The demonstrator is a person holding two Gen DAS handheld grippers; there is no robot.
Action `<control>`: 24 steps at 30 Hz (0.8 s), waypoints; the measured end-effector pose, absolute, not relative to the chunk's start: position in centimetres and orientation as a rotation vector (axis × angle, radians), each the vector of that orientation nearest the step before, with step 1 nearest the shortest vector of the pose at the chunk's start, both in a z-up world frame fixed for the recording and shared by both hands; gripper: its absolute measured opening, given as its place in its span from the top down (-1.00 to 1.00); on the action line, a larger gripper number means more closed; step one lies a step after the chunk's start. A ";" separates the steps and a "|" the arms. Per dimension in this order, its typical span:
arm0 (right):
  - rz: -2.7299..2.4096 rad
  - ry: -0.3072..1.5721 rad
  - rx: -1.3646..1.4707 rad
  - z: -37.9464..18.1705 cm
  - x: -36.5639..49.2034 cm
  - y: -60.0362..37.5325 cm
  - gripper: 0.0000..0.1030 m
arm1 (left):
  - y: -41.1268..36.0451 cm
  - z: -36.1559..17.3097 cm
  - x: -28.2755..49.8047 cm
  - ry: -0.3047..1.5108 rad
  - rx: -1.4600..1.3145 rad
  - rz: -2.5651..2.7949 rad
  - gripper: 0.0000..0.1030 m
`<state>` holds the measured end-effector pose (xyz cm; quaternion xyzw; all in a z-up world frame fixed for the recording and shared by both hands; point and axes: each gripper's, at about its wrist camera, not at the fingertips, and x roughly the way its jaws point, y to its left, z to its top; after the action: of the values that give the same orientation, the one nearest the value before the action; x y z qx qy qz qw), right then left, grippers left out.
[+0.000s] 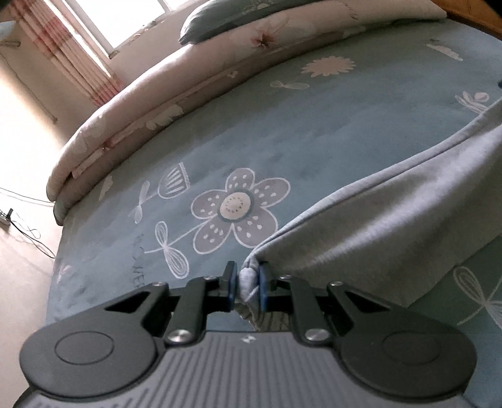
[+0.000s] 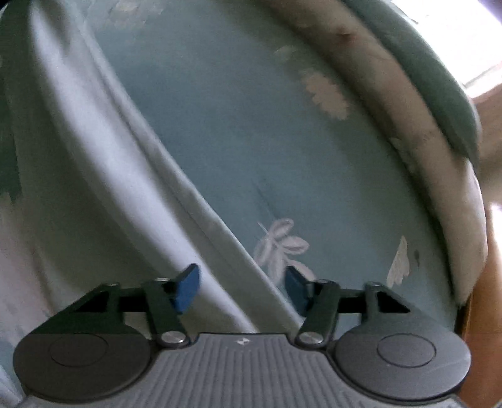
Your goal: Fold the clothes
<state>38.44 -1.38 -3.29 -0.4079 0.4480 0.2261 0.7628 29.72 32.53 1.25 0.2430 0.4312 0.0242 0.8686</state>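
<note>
The left tool point(image 1: 247, 284) is clamped on a bunched corner of the pale blue-grey garment point(image 1: 392, 219), its blue pads pressed tight against a small wad of fabric. From that pinch the cloth rises as a taut sloping sheet toward the right of the left wrist view, lifted clear of the bed point(image 1: 282, 131). The right tool point(image 2: 243, 288) stands with its jaws apart, and a stitched edge of the same garment point(image 2: 94, 175) runs diagonally between them; the pads do not appear to press on it, though the right wrist picture is smeared and contact cannot be ruled out. The garment reads as a soft, fairly thick knit with a fleecy face and a raised seam along its border: light, limp, non-slippery, and certain to sag and crease wherever it is unsupported. The seamed edge and corners are judged the soundest places to take hold, since doubled fabric there resists slipping out. The bed carries a matte blue sheet printed with white outline flowers, and a rolled cream floral quilt point(image 1: 131, 119) with a teal pillow point(image 1: 226, 18) lies along its far side.
</note>
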 end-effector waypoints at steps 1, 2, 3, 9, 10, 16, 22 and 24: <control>0.530 1.001 -0.910 -3.9 39.2 -2.1 -0.15 | 32.4 1.3 29.8 0.902 0.521 0.049 0.75; 0.574 1.043 -0.928 -4.5 40.2 -2.6 -0.11 | 32.3 1.3 29.9 0.901 0.533 0.048 0.75; 0.598 1.050 -0.960 -5.0 40.9 -3.0 -0.11 | 32.2 1.3 30.0 0.901 0.543 0.049 0.75; 0.782 1.207 -1.077 -7.4 44.7 -4.2 -0.03 | 31.8 1.0 30.9 0.912 0.556 0.065 0.75; 0.812 1.252 -1.070 -7.8 45.1 -4.2 0.11 | 31.8 0.9 31.0 0.913 0.558 0.067 0.75; 0.817 1.296 -1.037 -7.3 46.1 -4.4 0.93 | 31.7 0.6 32.5 0.925 0.571 0.078 0.75; 0.714 1.238 -0.934 -5.5 46.8 -6.2 0.94 | 31.7 0.4 35.8 0.901 0.600 0.070 0.74; 0.689 1.228 -0.921 -5.7 46.5 -6.6 0.94 | 31.8 0.1 37.4 0.892 0.606 0.062 0.74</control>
<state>46.48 -6.55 -5.66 -0.4081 0.5443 0.3054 0.6663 37.40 31.80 0.14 0.2887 0.4248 0.0293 0.8575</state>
